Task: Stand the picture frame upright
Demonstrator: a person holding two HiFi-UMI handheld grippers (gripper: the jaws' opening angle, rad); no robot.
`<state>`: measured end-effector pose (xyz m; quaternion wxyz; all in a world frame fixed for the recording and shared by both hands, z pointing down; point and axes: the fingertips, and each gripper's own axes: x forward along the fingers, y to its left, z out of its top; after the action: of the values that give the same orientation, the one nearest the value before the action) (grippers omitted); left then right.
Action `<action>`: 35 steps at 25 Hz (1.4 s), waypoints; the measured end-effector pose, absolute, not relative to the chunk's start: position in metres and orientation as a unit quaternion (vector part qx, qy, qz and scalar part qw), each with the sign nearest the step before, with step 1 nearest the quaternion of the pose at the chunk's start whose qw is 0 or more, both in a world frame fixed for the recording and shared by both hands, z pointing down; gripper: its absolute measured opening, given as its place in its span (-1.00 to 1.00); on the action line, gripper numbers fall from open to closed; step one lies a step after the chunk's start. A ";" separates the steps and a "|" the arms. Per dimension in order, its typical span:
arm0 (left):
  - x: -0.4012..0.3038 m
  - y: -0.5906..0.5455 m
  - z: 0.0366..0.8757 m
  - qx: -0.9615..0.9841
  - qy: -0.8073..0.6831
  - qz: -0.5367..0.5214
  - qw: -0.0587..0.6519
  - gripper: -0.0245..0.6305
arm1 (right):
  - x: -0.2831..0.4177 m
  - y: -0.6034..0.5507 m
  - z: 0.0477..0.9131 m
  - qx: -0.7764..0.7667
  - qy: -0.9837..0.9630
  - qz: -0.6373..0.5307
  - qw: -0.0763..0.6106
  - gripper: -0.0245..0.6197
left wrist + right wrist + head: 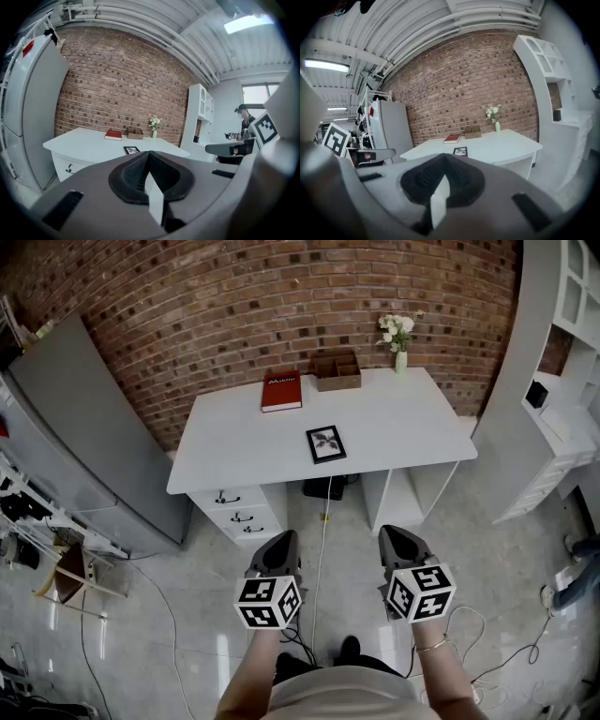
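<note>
The small black rectangular picture frame point(325, 443) lies flat and face up on the white desk point(403, 423), near the middle and closer to the front edge. From the frame, a red hardcover book point(281, 392) lies at 11 o'clock, a brown wooden box point(336, 371) at 12 o'clock, and a green vase with white flowers point(399, 341) at 1 o'clock. The left claw point(279, 542) and the right claw point(397, 536) are both fully closed and hold nothing. They are side by side above the floor, at 6 o'clock from the desk and well apart from it.
</note>
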<state>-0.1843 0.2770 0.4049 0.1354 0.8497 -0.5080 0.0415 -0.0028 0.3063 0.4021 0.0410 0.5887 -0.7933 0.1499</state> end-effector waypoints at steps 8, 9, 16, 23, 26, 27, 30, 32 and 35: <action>-0.161 0.284 0.400 0.843 -0.520 0.046 0.127 -0.95 | 0.015 0.310 0.402 0.578 -0.801 0.150 0.041 -0.92; -0.161 0.284 0.399 0.843 -0.521 0.046 0.125 -0.95 | 0.016 0.310 0.402 0.577 -0.802 0.149 0.041 -0.92; -0.153 0.291 0.397 0.840 -0.527 0.042 0.120 -0.95 | 0.024 0.318 0.402 0.567 -0.810 0.146 0.033 -0.91; -0.145 0.304 0.402 0.833 -0.538 0.046 0.124 -0.94 | 0.036 0.323 0.399 0.562 -0.812 0.159 0.014 -0.89; -0.149 0.306 0.404 0.827 -0.545 0.046 0.130 -0.85 | 0.036 0.322 0.399 0.557 -0.815 0.161 0.013 -0.87; -0.150 0.306 0.405 0.825 -0.547 0.047 0.131 -0.85 | 0.037 0.322 0.399 0.555 -0.815 0.165 0.009 -0.84; -0.152 0.304 0.407 0.822 -0.552 0.051 0.132 -0.76 | 0.041 0.319 0.400 0.552 -0.816 0.173 0.006 -0.75; -0.154 0.301 0.407 0.820 -0.555 0.052 0.133 -0.66 | 0.041 0.316 0.400 0.550 -0.816 0.176 0.005 -0.71; -0.158 0.293 0.404 0.819 -0.557 0.050 0.131 -0.63 | 0.039 0.308 0.400 0.550 -0.816 0.179 0.000 -0.67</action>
<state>-0.1584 0.2930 0.4041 0.1306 0.8189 -0.5567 0.0498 0.0389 0.3082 0.3997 0.0003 0.5497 -0.8160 0.1787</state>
